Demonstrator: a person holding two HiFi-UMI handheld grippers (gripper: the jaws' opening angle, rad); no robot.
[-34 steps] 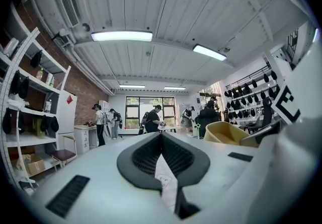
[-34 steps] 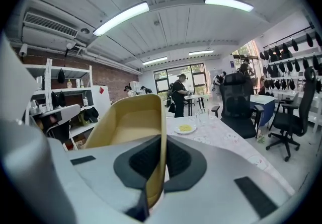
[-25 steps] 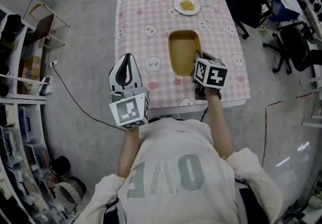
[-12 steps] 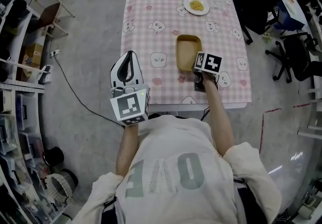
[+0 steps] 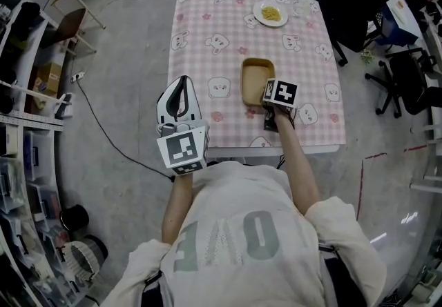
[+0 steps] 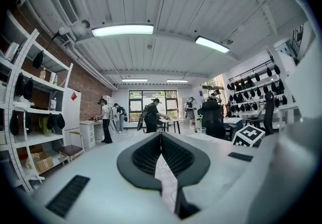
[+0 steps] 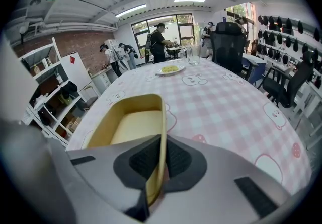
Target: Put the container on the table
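Note:
A yellow rectangular container (image 5: 255,81), empty, lies over the near middle of the pink checked table (image 5: 207,36). My right gripper (image 5: 268,96) is shut on its near right rim. In the right gripper view the container's thin wall (image 7: 162,117) runs between the jaws of that gripper (image 7: 161,143), and its base looks level with the cloth. I cannot tell whether it touches. My left gripper (image 5: 181,82) hangs over the table's near left edge, shut with nothing in it; in its own view that gripper (image 6: 161,136) faces the room.
A white plate of yellow food (image 5: 271,14) and a clear glass (image 7: 193,55) stand at the table's far end. Office chairs (image 5: 352,2) crowd the right side, and shelves (image 5: 21,92) line the left. A cable (image 5: 103,133) lies on the floor.
The container, still held by the right gripper, looks smaller and lower toward the cloth. The left gripper has drifted slightly right, toward the table's edge.

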